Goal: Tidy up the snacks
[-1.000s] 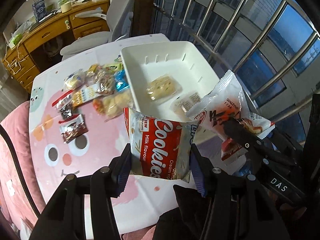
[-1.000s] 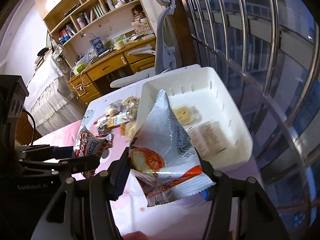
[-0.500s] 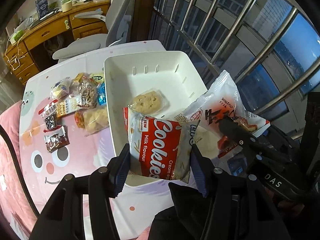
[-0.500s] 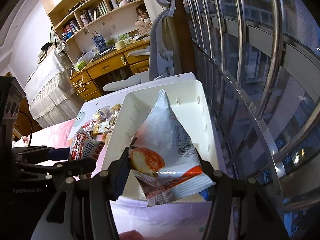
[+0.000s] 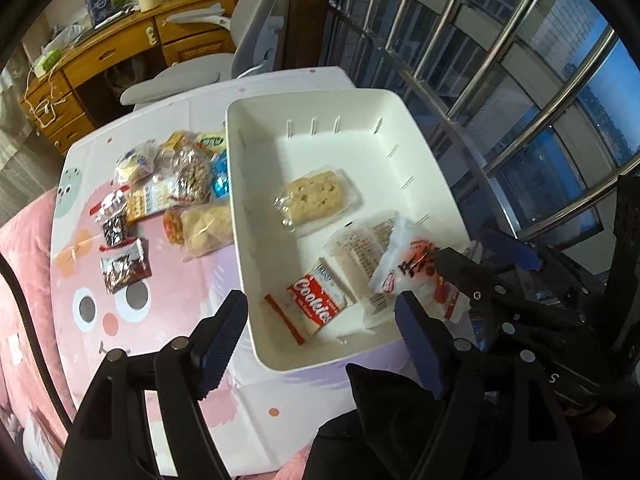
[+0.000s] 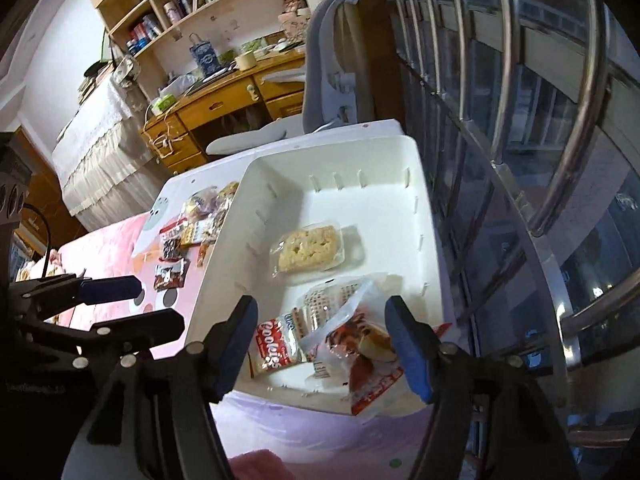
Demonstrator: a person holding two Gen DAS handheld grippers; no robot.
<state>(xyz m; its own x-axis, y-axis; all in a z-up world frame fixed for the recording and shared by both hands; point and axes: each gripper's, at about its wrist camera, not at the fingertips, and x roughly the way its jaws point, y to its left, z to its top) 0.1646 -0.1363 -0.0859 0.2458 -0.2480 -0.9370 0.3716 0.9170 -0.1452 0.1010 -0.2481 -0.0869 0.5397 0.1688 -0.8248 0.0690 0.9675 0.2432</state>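
A white bin (image 5: 436, 184) (image 6: 416, 168) stands on the table by the window. Inside lie a clear-wrapped biscuit (image 5: 316, 196) (image 6: 308, 246), a pale wrapped cake (image 5: 360, 248) (image 6: 328, 304), a red Cookies pack (image 5: 318, 306) (image 6: 274, 350) and a white-and-red pastry bag (image 5: 416, 276) (image 6: 364, 352) at the near right corner. My left gripper (image 5: 320, 316) is open and empty above the bin's near end. My right gripper (image 6: 320, 336) is open above the same end, the pastry bag lying loose between its fingers.
A heap of loose snack packs (image 5: 176, 192) (image 6: 192, 224) lies on the pink cartoon tablecloth (image 5: 80, 272) left of the bin. Steel window bars (image 5: 500, 52) run close along the right. A grey office chair (image 5: 248, 40) and wooden desk (image 5: 100, 56) stand behind the table.
Both grippers have opened. The Cookies pack dropped from the left gripper and the pastry bag from the right, and both now lie in the bin.
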